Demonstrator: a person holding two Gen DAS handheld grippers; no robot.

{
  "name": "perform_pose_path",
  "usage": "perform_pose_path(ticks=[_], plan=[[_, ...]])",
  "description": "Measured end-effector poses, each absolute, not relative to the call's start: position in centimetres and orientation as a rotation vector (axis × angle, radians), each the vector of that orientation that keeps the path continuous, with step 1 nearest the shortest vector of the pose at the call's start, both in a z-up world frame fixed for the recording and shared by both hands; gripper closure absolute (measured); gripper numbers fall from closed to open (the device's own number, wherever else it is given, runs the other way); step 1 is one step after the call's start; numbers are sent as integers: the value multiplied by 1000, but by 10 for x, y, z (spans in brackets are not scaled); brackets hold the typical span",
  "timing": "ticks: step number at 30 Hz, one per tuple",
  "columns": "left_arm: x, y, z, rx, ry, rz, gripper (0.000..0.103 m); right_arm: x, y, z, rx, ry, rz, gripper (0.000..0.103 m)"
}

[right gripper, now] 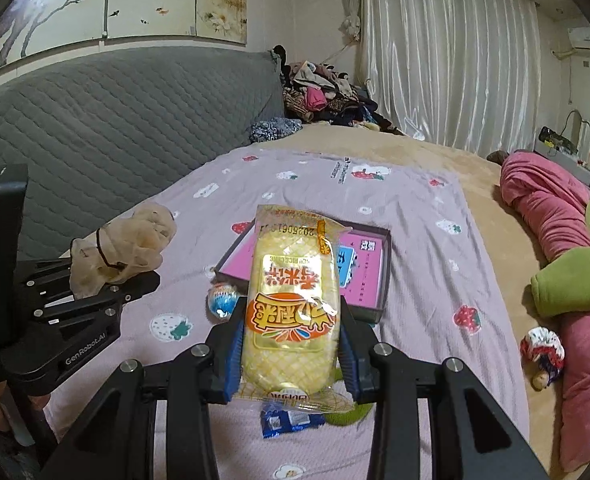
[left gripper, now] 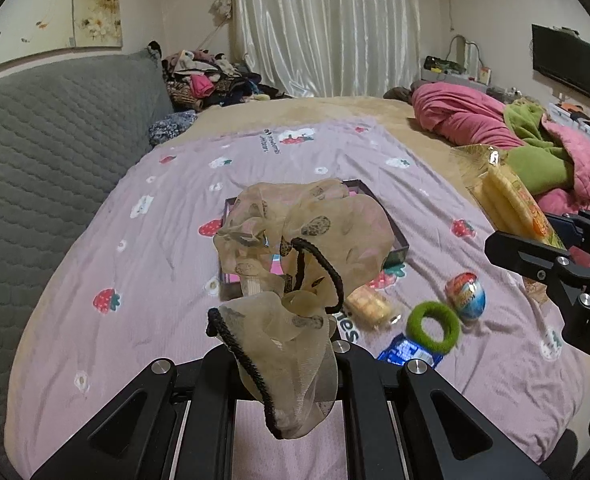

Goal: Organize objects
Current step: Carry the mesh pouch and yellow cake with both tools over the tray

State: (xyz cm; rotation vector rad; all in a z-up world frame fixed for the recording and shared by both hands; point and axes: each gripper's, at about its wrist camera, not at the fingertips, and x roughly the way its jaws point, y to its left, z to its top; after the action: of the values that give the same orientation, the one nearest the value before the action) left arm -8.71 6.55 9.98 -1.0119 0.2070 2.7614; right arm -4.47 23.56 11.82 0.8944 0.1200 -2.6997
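- Left gripper [left gripper: 279, 344]: jaws pinched tight on a sheer beige scrunchie [left gripper: 295, 240], dangling over the open box [right gripper: 379, 272]. Limp, feather-light; hold its elastic band.
- Right gripper [right gripper: 291, 344]: clamped across a rice-cracker packet [right gripper: 293, 300], above the box's near edge. Light, slick, crushable; grip its sides gently.

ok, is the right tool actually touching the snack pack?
Touching. The right wrist view shows the right tool with a blue pad pressed against each side of the snack pack, which is held above the bedsheet.
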Motion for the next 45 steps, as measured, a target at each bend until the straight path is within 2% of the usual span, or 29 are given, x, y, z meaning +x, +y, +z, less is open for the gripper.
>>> perform_pose_path(ticks=[24,45], plan=[[-155,88,98,-1039,194,2767,93,-101,236,119,878,89,-2728,63],[-236,95,65,-1096,217,2762,93,-175,239,95,910,118,-2733,63]])
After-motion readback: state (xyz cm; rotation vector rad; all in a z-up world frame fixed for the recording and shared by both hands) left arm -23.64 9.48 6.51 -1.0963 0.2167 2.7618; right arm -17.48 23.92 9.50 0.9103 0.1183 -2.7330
